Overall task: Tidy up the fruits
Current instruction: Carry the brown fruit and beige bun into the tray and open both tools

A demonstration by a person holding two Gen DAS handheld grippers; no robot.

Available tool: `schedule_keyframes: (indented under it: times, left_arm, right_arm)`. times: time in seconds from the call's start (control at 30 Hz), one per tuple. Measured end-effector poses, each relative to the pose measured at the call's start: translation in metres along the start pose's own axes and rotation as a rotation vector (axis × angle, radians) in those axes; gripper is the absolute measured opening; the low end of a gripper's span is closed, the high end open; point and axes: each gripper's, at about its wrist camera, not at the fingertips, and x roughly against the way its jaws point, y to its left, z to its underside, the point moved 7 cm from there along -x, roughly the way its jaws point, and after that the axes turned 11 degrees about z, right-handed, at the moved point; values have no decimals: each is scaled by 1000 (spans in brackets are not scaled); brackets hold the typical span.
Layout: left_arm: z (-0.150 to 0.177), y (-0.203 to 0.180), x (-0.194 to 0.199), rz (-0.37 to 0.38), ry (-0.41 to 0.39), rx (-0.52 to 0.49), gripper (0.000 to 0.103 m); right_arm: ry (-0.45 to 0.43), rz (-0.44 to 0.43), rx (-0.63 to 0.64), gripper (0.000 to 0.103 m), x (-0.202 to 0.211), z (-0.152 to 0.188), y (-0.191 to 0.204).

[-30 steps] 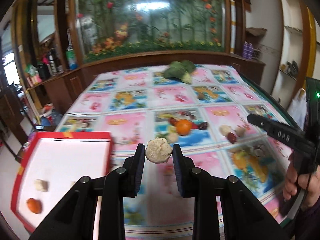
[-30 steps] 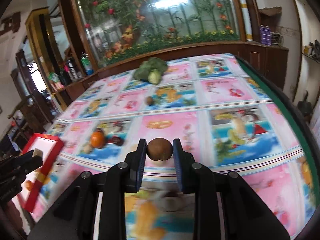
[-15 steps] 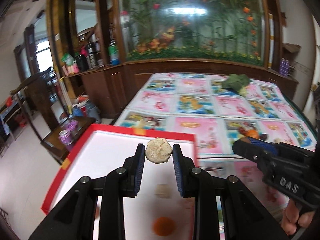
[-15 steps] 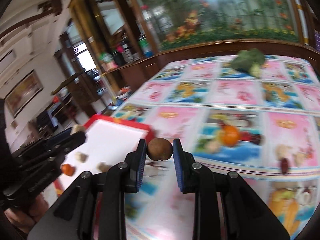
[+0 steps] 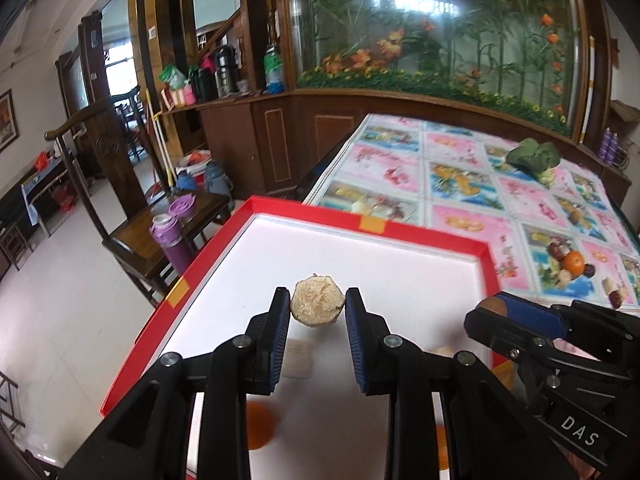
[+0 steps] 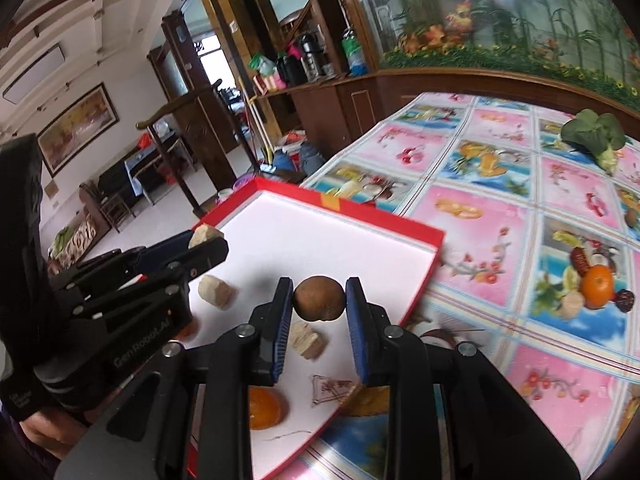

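Observation:
My left gripper (image 5: 317,312) is shut on a pale beige rough fruit (image 5: 317,306) and holds it above the white inside of the red-rimmed tray (image 5: 360,256). My right gripper (image 6: 319,304) is shut on a brown round fruit (image 6: 319,299) above the same tray (image 6: 320,232), near its right side. In the tray lie two beige pieces (image 6: 215,290) (image 6: 306,339) and an orange fruit (image 6: 264,407). The left gripper (image 6: 202,242) shows at the left of the right wrist view; the right gripper (image 5: 494,312) shows at the right of the left wrist view.
On the flowered tablecloth (image 6: 500,184) lie an orange (image 6: 597,286) with dark red dates (image 6: 580,261) and a beige piece beside it, and a green vegetable (image 6: 594,132) far back. A wooden chair (image 5: 132,232) with purple bottles stands left of the table edge.
Both grippers have moved left from the tablecloth to over the red tray, each still holding its fruit. The right gripper now sits close beside the left one.

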Motion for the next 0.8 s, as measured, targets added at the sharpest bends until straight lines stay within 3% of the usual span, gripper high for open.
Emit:
schedule_keyframes:
  times: [0.37, 0.8]
  left_arm:
    - [15, 3, -23, 2, 82, -10, 27]
    - [16, 3, -25, -51, 97, -36, 28]
  right_arm:
    - [71, 26, 18, 29, -31, 8, 8]
    - [139, 55, 23, 29, -54, 13, 9]
